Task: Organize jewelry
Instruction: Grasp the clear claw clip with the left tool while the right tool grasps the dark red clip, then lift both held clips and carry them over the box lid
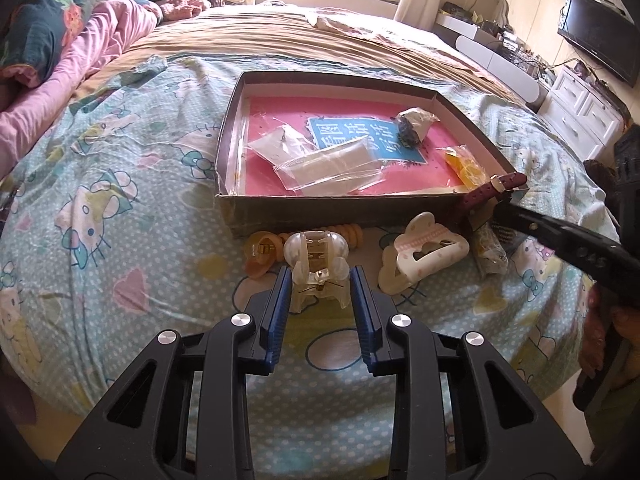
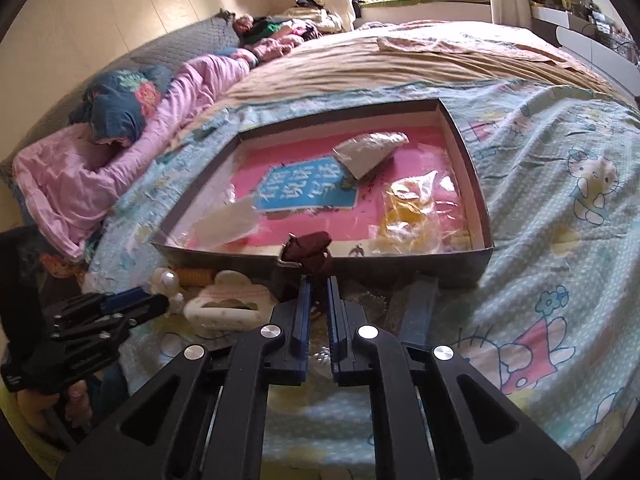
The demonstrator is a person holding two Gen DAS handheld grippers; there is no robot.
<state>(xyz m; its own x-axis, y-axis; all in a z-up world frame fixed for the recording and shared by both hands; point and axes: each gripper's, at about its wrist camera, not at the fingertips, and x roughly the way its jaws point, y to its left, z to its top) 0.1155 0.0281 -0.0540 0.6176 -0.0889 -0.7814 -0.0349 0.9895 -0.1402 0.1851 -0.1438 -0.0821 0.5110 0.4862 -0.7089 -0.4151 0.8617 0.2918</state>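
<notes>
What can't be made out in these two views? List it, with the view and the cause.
- Dark red strap: right wrist view, its lower part is hidden between the right gripper fingers.
- Orange beaded piece: left wrist view, partly hidden behind the clear hair claw.
- Contents of the clear bags in the box: too small and glary.
- Left gripper: contact with the claw unclear.

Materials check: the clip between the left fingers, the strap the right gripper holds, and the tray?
Hair clip: likely clear glossy plastic; translucent, with a small metal spring. Watch strap: maroon, looks like textured leather or faux leather, with a metal buckle. Box tray: probably cardboard; thin, dull dark walls and worn edges.
</notes>
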